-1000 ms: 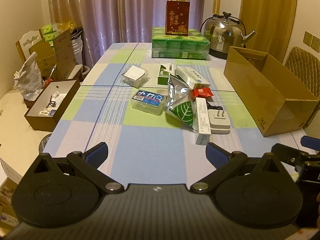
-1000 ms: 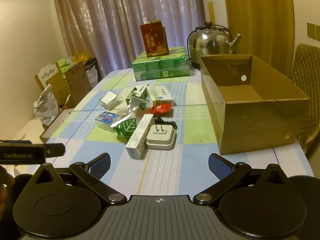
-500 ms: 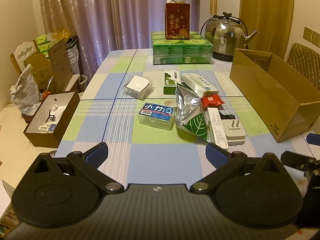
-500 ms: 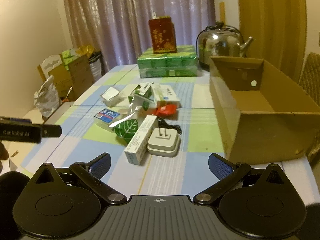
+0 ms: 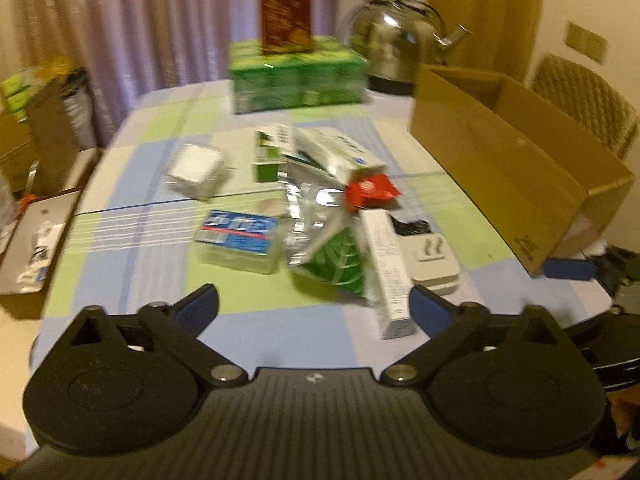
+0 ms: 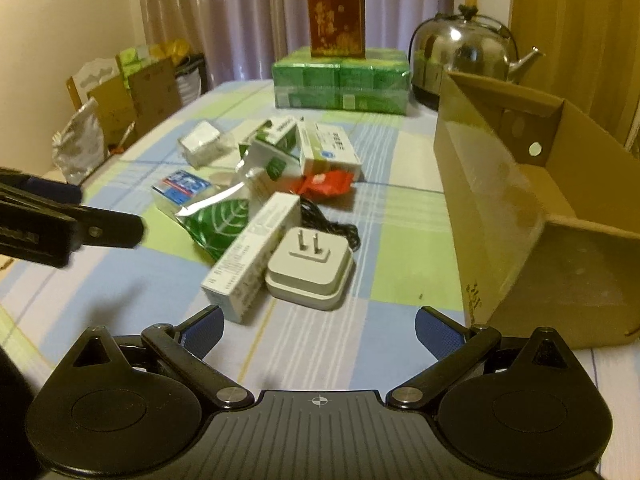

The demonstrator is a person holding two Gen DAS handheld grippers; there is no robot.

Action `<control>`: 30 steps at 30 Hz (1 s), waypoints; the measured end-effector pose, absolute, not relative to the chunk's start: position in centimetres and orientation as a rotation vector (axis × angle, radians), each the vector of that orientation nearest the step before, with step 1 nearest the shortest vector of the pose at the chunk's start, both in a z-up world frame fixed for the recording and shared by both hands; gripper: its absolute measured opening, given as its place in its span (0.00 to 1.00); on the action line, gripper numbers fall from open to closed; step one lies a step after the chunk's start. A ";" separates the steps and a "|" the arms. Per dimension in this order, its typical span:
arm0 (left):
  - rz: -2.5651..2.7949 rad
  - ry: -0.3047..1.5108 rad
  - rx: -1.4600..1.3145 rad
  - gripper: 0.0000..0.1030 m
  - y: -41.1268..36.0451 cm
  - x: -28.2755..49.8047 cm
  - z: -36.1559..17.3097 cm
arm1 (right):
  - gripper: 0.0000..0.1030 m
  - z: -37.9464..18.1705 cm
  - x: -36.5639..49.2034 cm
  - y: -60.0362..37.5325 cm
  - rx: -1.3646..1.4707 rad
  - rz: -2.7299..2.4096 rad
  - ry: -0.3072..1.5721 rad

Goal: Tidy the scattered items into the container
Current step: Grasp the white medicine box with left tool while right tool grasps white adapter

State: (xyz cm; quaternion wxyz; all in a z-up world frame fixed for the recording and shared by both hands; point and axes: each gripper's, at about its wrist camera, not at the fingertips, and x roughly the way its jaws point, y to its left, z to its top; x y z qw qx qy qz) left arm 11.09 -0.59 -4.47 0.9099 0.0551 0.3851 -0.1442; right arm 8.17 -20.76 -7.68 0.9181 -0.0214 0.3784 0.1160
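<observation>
Both my grippers spread wide, holding nothing: left gripper [image 5: 314, 306], right gripper [image 6: 319, 326]. Just ahead of right: white charger [image 6: 310, 268] touching long white box [image 6: 252, 258] beside green leaf pouch [image 6: 220, 222]. Cardboard box [image 6: 520, 216] sits to the right on the checked tablecloth [image 6: 120, 288], open.

Warm, dim yellowish indoor light. The left wrist view is smeared by motion blur, so print on the boxes is unreadable; the right wrist view is sharper. Glare sits on the kettle [image 6: 464, 60] and foil bag [image 5: 316, 216]. Fisheye bending curves the edges, and the corners are dark.
</observation>
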 end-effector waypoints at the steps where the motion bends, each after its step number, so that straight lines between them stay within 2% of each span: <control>1: -0.316 0.805 0.124 0.87 -1.3 11.6 -4.9 | 0.97 -8.1 8.5 -20.8 -0.049 0.237 0.785; 3: -0.349 0.827 0.139 0.75 -2.5 12.6 -5.9 | 0.97 -8.7 8.9 -20.8 -0.047 0.239 0.799; 4: -0.366 0.838 0.147 0.63 -3.2 13.0 -6.4 | 0.97 -9.1 9.1 -20.9 -0.044 0.241 0.806; 5: -0.388 0.852 0.156 0.57 -3.8 13.5 -6.9 | 0.97 -9.3 9.2 -21.0 -0.042 0.239 0.811; 12: -0.465 0.907 0.184 0.34 -6.5 15.5 -9.3 | 0.97 -10.5 10.0 -21.5 -0.029 0.235 0.824; 13: -0.470 0.914 0.191 0.26 -6.7 15.7 -9.6 | 0.97 -10.5 10.2 -21.6 -0.026 0.234 0.822; 14: -0.470 0.920 0.194 0.23 -6.8 15.9 -9.7 | 0.97 -10.6 10.3 -21.6 -0.020 0.235 0.818; 22: -0.404 0.915 0.228 0.21 -5.1 16.9 -9.7 | 0.97 -10.7 12.0 -20.2 -0.018 0.258 0.792; 30: -0.443 0.922 0.180 0.23 -3.4 17.6 -9.6 | 0.97 -12.1 15.0 -18.6 -0.214 0.288 0.778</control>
